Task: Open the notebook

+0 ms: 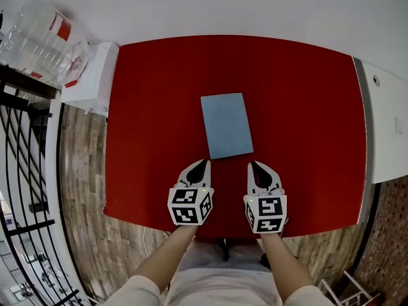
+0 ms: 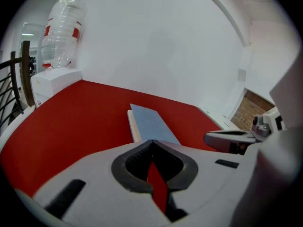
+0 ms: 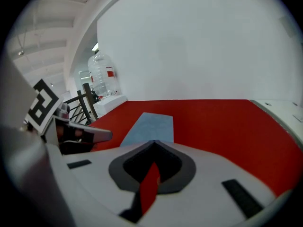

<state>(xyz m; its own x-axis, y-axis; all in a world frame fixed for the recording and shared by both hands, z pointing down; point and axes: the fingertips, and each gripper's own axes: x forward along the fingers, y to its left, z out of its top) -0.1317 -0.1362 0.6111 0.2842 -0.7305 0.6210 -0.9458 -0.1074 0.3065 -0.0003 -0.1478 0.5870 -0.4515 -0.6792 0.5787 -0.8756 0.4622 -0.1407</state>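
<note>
Red table [image 1: 153, 107], white wall [image 1: 223, 5] behind it. Notebook [image 1: 226, 125] lies flat near the middle of the table, closed, blue-grey cover up, long side running away from the person, turned a little off square. From the left gripper view the notebook [image 2: 154, 122] shows a cream page edge along its left side; from the right gripper view the notebook [image 3: 149, 126] shows cover only. Left gripper [image 1: 205, 162] and right gripper [image 1: 252, 164] sit side by side over the near part of the table, both pointing at the notebook's near edge, tips just short of it, neither touching it. Left gripper [image 2: 151, 142]: jaws clenched tip to tip, nothing between them, only red table seen through the gap behind the tips. Right gripper [image 3: 154, 142]: same, jaws closed on each other, empty. Each gripper shows at the edge of the other's view. Person's forearms reach in from the bottom of the head view. Off the table's far left corner, a clear bottle [image 1: 41, 40] with a red label stands on a white box [image 1: 92, 75]. Black railing [image 1: 25, 145] at left, over wood floor [image 1: 80, 171]. White counter [image 1: 389, 126] at the table's right side.
</note>
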